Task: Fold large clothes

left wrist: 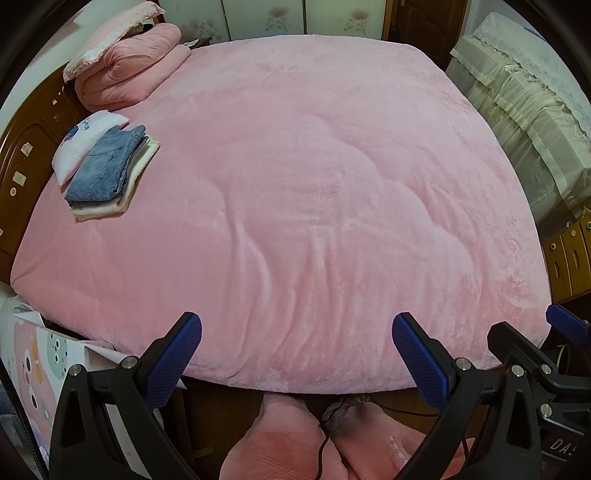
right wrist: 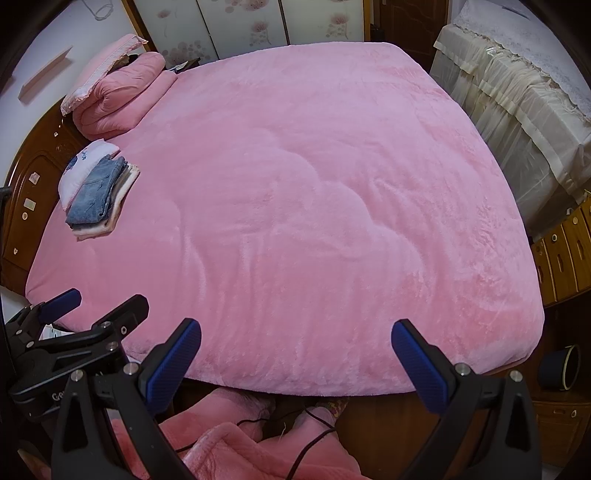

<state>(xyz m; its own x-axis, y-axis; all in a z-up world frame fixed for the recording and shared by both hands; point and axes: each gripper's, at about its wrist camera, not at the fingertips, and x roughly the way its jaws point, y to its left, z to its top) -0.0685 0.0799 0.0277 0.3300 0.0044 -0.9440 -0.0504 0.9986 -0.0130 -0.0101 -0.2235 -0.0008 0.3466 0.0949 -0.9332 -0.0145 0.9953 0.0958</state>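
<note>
A home bedroom: a bed (left wrist: pixel 295 184) under pink plush (quilted), carved headboard (left wrist: pixel 33 155), floral wardrobe doors (right wrist: pixel 258 26).

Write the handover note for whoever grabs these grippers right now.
Left gripper: open, holding nothing, hovering over the near edge of the bed.
Right gripper: open, holding nothing, beside the left one.
Folded pile (jeans on top, light pieces under and beside) sits at the bed's far left by the headboard.
Pink blanket lies spread flat over the bed; folded pink quilt in the far corner.
Done: that pile looks folded.
Left: no unfolded garment lies on the bed; pink fabric sits below the near edge.
</note>
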